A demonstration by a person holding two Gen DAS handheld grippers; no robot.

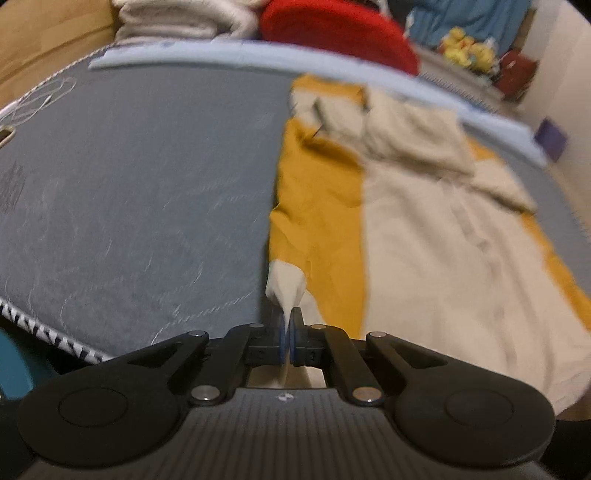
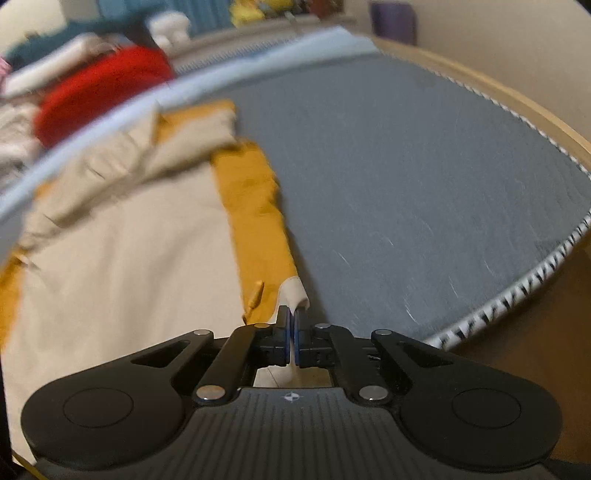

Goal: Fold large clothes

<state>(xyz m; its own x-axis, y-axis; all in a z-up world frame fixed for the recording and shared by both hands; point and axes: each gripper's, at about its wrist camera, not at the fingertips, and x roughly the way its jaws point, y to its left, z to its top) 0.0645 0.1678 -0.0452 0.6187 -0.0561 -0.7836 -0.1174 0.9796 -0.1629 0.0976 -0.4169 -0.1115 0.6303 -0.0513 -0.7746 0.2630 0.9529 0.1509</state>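
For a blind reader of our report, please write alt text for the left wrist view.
The left gripper is shut on a cream corner of a mustard and cream garment spread on a grey mattress. Behind the mattress lie folded white towels and a red cloth; the picture is blurred.

Cream-and-mustard garment [image 1: 424,236] spread lengthwise on the grey mattress [image 1: 140,192], wide cream panel down the middle, mustard bands along both sides. Far end rumpled, cream folds bunched up near the pale blue edge. Near end lifted at two corners: left corner, a cream tip [image 1: 286,286], drawn up into a peak; right corner [image 2: 293,295] likewise raised, cream hem curled beside the mustard band. Blurred throughout.
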